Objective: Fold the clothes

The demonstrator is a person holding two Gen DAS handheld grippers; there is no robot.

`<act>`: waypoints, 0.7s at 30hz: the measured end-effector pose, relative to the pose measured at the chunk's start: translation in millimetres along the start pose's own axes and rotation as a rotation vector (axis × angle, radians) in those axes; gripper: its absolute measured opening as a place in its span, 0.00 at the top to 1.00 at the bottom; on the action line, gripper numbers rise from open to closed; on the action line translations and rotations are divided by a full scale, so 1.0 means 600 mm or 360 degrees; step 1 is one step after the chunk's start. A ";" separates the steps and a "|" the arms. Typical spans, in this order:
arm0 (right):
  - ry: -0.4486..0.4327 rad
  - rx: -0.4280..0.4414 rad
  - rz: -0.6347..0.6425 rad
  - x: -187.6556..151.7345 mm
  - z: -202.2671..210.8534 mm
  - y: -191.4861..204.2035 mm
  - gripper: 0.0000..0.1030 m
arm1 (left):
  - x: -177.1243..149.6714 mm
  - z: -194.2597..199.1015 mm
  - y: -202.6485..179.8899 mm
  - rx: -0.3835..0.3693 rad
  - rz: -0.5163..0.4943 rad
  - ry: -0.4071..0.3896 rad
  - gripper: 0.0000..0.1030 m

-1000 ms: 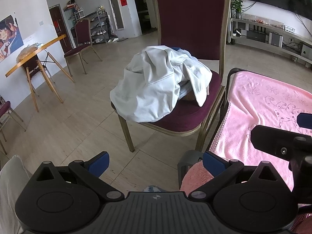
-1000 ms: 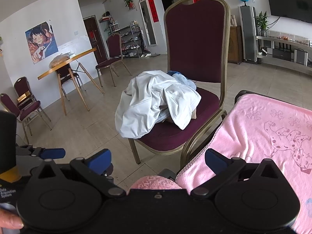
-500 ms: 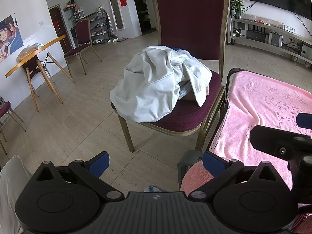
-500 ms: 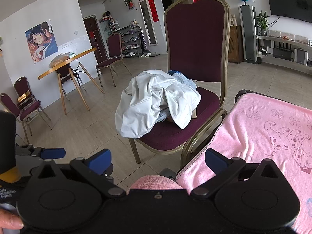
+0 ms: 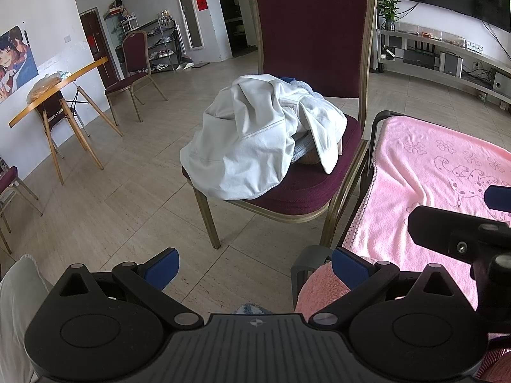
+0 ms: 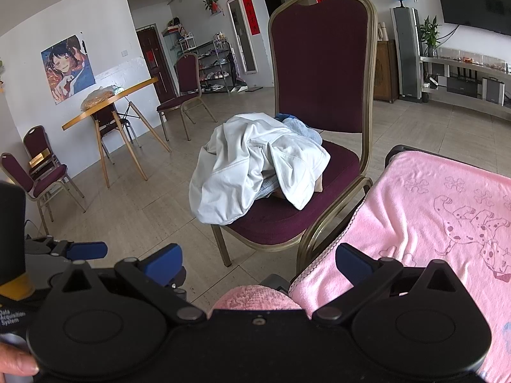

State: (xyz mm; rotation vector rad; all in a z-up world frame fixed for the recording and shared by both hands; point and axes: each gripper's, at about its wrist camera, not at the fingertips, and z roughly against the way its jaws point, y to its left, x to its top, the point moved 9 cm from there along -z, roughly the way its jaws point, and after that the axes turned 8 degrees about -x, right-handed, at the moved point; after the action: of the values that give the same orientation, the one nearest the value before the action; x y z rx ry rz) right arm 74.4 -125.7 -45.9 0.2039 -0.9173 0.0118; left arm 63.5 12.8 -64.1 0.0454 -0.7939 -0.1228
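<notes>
Left gripper [image 5: 254, 263]: I held it spread and empty, low over the floor, pointed at the pile ahead.
Right gripper [image 6: 258, 260]: also spread, pinching nothing, level beside the left.
Clothes [image 5: 262, 140]: a white garment heaped over bluish ones, ahead of both grippers, untouched.
Chair [image 5: 306, 194]: seat kept the heap within reach.
Pink blanket [image 6: 431, 217]: to my right, likely the folding surface.

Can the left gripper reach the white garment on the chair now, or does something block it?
Probably yes. The left gripper is open, and only bare floor lies between it and the white garment, which hangs over the chair's front edge.
</notes>
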 end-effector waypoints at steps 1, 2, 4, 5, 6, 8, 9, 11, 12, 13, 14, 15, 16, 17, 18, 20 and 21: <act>0.0001 0.0000 0.0000 0.000 0.000 0.000 0.00 | 0.000 0.000 0.000 0.0000 0.0000 0.0001 0.00; 0.0001 0.0000 0.0000 0.000 0.000 0.000 0.00 | 0.000 0.000 0.000 0.0000 0.0000 0.0001 0.00; 0.0003 0.0001 -0.0001 -0.001 -0.001 0.000 0.00 | -0.001 0.001 0.001 0.0001 -0.0001 0.0000 0.00; 0.0004 0.0002 -0.0003 -0.001 -0.001 0.000 0.00 | -0.001 0.001 0.001 0.0001 0.0000 0.0001 0.00; 0.0005 0.0003 -0.0004 -0.001 -0.001 0.000 0.00 | -0.002 0.001 0.001 0.0001 0.0000 0.0001 0.00; 0.0008 0.0004 -0.0005 -0.002 -0.002 0.000 0.00 | -0.002 0.001 0.001 0.0002 0.0000 0.0002 0.00; 0.0008 0.0004 -0.0005 -0.002 -0.002 0.000 0.00 | -0.002 0.001 0.001 0.0002 0.0000 0.0002 0.00; 0.0009 0.0004 -0.0006 -0.002 -0.002 0.000 0.00 | -0.002 0.000 0.001 0.0001 0.0001 0.0002 0.00; 0.0009 0.0003 -0.0006 -0.002 -0.002 0.000 0.00 | -0.002 0.000 0.001 0.0000 0.0001 0.0003 0.00; 0.0010 0.0003 -0.0006 -0.002 -0.002 0.000 0.00 | -0.003 0.000 0.001 -0.0001 0.0001 0.0003 0.00; 0.0010 0.0002 -0.0006 -0.002 -0.002 0.000 0.00 | -0.002 -0.001 0.001 -0.0001 0.0001 0.0003 0.00; 0.0011 0.0002 -0.0006 -0.002 -0.002 0.000 0.00 | -0.002 -0.001 0.001 -0.0002 0.0001 0.0003 0.01; 0.0011 0.0002 -0.0006 -0.002 -0.002 0.000 0.00 | -0.002 -0.001 0.001 -0.0002 0.0001 0.0003 0.00; 0.0011 0.0001 -0.0006 -0.002 -0.002 0.000 0.00 | -0.002 -0.001 0.001 -0.0003 0.0001 0.0003 0.00; 0.0012 0.0001 -0.0006 -0.002 -0.002 0.000 0.00 | -0.003 -0.001 0.001 -0.0003 0.0001 0.0003 0.00; 0.0013 0.0001 -0.0007 -0.002 -0.002 0.000 0.00 | -0.003 -0.002 0.001 -0.0004 0.0000 0.0003 0.00; 0.0014 0.0001 -0.0008 -0.002 -0.002 0.000 0.00 | -0.003 -0.002 0.000 -0.0005 -0.0001 0.0002 0.00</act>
State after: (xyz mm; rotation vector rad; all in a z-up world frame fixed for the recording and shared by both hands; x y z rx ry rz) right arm 74.7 -125.5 -47.8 0.2066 -0.9083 0.0085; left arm 63.2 13.2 -66.1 0.0429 -0.7922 -0.1246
